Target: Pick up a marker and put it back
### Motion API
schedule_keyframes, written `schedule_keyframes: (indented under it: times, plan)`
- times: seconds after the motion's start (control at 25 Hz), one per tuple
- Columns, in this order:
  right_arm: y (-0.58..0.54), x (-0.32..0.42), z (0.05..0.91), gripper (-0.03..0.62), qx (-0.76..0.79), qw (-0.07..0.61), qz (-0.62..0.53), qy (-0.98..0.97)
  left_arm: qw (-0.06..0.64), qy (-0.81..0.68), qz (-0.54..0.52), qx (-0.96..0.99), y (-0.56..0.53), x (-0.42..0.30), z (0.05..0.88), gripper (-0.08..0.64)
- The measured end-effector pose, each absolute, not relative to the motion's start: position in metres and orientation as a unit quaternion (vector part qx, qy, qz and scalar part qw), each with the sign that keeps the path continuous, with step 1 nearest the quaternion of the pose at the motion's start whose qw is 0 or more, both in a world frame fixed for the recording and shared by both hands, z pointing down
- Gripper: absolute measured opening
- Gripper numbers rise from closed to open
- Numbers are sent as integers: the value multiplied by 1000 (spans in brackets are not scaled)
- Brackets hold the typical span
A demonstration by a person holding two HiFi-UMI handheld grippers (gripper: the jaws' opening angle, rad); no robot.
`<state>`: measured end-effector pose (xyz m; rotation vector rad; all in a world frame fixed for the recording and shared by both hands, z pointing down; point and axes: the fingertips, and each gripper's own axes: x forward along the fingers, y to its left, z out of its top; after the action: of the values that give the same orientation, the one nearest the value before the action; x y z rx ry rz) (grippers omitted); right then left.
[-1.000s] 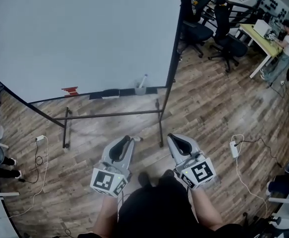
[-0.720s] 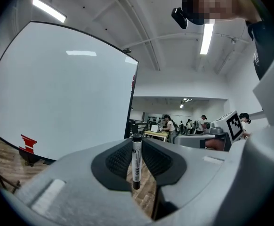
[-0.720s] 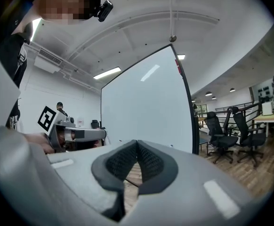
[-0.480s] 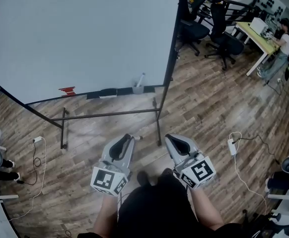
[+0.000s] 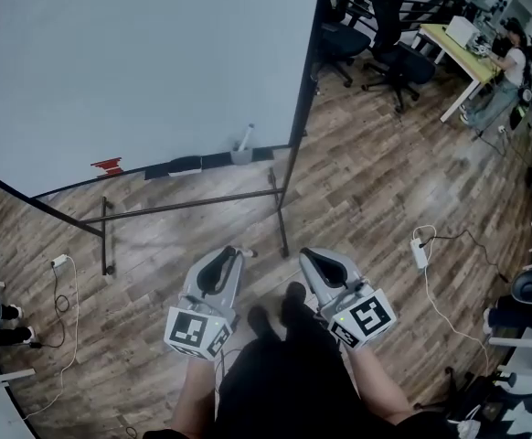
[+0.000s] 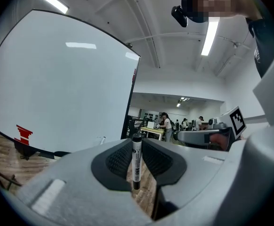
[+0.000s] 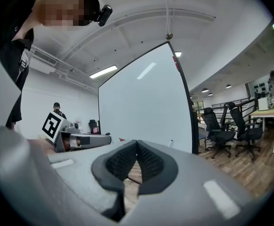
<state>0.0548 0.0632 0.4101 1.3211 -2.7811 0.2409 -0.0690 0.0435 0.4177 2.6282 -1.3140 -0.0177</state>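
Whiteboard [image 5: 138,62]: 1 | left tongs [image 5: 232,256]: clamp 1 marker [image 6: 136,161] | right tongs [image 7: 137,147]: closed, empty

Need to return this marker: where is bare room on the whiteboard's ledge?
The whiteboard's bottom ledge looks bare left of the small red block and in the short gap between it and the flat black eraser. From that eraser to the grey cup near the right post it is crowded. The left gripper holds the black-and-white marker.

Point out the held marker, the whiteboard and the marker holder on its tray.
marker [image 6: 136,163], left gripper view, white barrel.
whiteboard [image 5: 138,62], head view, bare writing surface.
marker holder [image 5: 240,156], head view, grey body.
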Motion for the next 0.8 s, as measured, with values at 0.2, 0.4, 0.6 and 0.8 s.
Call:
schedule_keyframes:
  times: [0.2,0.4,0.6,0.8]
  plan:
    - [43,56,416,3,429,35,77,-900,112,-446,-3,888,23,-65,426,75]
    - [11,52,420,3,416,33,73,-906,106,-452,5,885,-6,-65,429,75]
    - [-30,43,418,3,384,34,76,-919,89,-465,13,881,-39,-66,418,75]
    - [-68,34,423,3,358,42,89,-929,82,-477,20,875,-73,-62,410,75]
